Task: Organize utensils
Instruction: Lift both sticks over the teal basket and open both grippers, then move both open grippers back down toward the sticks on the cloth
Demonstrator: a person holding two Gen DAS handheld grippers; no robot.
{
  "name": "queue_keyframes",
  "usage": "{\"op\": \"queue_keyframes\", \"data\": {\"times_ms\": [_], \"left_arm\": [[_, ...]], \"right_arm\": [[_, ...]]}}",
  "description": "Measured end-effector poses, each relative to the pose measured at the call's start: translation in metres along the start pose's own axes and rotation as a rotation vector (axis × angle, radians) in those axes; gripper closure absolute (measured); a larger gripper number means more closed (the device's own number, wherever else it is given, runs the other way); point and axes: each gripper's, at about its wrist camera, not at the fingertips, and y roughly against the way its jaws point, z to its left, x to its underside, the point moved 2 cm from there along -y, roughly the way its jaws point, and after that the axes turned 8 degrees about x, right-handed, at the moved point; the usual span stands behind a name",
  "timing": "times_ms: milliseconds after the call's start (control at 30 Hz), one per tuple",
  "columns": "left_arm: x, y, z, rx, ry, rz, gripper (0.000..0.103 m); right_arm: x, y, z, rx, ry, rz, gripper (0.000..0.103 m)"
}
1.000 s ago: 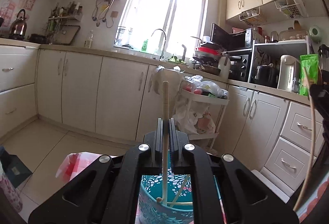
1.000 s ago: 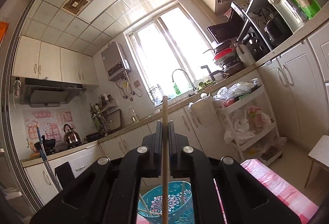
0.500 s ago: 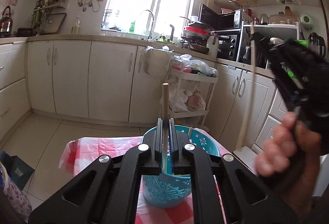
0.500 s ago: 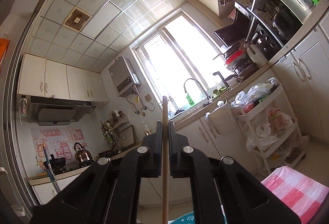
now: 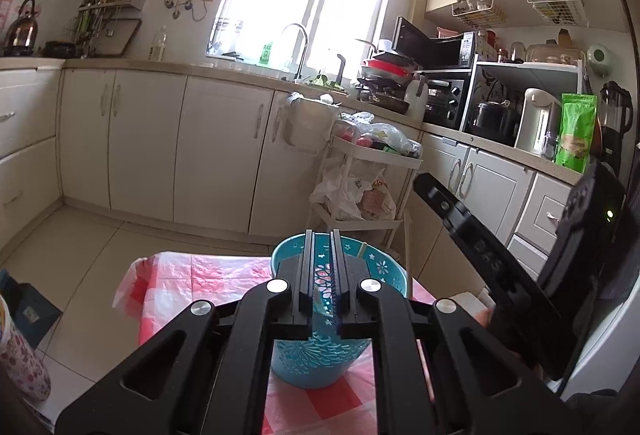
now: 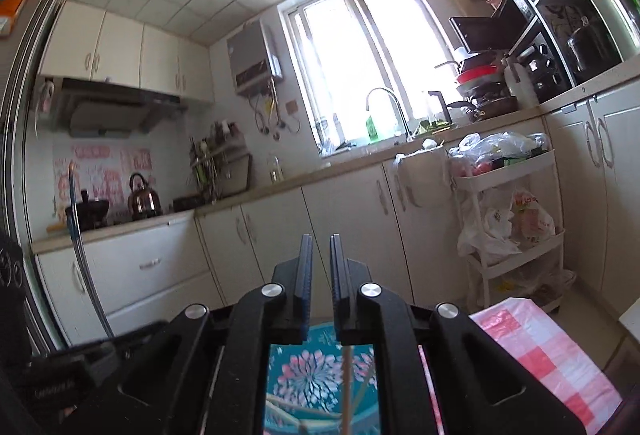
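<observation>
A teal bucket (image 5: 320,359) with a flower pattern stands on the table under a red-and-white checked cloth (image 5: 208,275). My left gripper (image 5: 320,235) hovers over its near rim with the jaws slightly apart and nothing between them. A pale chopstick (image 5: 362,249) leans inside the far rim. My right gripper (image 6: 320,239) points level above the bucket (image 6: 316,375). Its jaws are opening and hold nothing. Under it a chopstick (image 6: 346,387) stands in the bucket among other sticks. The right gripper's black body (image 5: 480,247) shows at the right of the left wrist view.
A white trolley (image 5: 376,163) loaded with plastic bags stands beyond the table, against the cream cabinets (image 5: 140,139). A blue bag (image 5: 24,311) and a flowered item (image 5: 20,367) sit on the floor at the left. The left gripper's body (image 6: 52,387) is at the lower left.
Both grippers held a chopstick upright before; now both pairs of jaws are empty and slightly parted. The right gripper has tipped down from the ceiling view and come lower over the bucket.
</observation>
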Motion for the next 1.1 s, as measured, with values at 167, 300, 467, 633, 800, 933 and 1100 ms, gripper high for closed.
{"op": "queue_keyframes", "data": {"times_ms": [167, 300, 467, 633, 800, 933, 1100], "left_arm": [[0.006, 0.013, -0.005, 0.003, 0.019, -0.007, 0.092], [0.03, 0.018, -0.015, 0.029, 0.025, 0.063, 0.088], [0.072, -0.004, -0.035, 0.072, -0.01, 0.247, 0.087], [0.101, -0.048, -0.043, 0.099, 0.003, 0.441, 0.079], [0.12, -0.114, -0.081, 0.084, -0.179, 0.558, 0.079], [0.133, -0.169, -0.097, -0.065, -0.326, 0.587, 0.079], [0.156, -0.229, -0.098, -0.224, -0.413, 0.71, 0.073]], "right_arm": [[0.003, 0.044, -0.012, 0.027, 0.023, 0.109, 0.077], [0.042, 0.077, -0.038, 0.12, 0.039, 0.374, 0.077], [0.094, 0.102, -0.083, 0.232, -0.026, 0.602, 0.077], [0.113, 0.093, -0.1, 0.277, -0.075, 0.708, 0.077], [0.119, 0.095, -0.102, 0.287, -0.08, 0.735, 0.073], [0.118, 0.099, -0.115, 0.296, -0.118, 0.735, 0.071], [0.119, 0.099, -0.127, 0.303, -0.151, 0.748, 0.071]]}}
